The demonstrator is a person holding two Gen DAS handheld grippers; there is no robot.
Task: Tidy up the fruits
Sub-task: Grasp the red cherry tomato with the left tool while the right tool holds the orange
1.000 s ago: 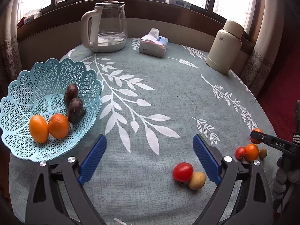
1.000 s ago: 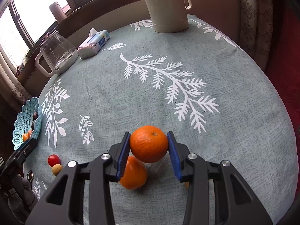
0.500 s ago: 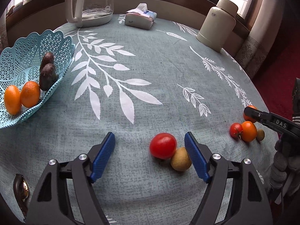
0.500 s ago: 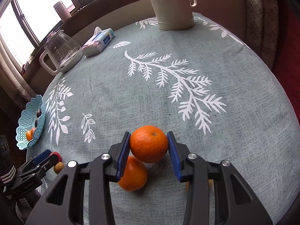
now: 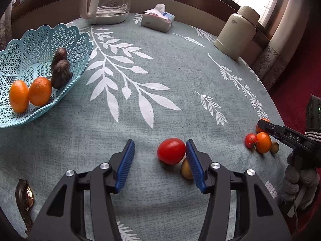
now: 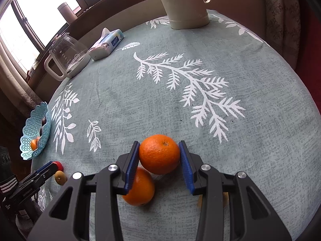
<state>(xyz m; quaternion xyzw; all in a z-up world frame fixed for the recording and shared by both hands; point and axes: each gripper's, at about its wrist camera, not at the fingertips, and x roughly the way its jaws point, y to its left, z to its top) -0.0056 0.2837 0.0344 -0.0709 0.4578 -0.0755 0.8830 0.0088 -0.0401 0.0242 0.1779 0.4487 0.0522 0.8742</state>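
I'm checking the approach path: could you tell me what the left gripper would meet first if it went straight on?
Probably the red tomato, which sits between the open fingers of the left gripper, close against the right one. Depth is uncertain.

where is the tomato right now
In the left wrist view, the tomato sits on the tablecloth, against the open left gripper's right finger.

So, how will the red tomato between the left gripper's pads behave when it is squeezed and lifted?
The tomato looks smooth and glossy, so it may slip on the pads. It is round, so it would probably roll if nudged, perhaps into the small yellow-brown fruit touching it. Its skin seems thin; the open left gripper should likely close gently.
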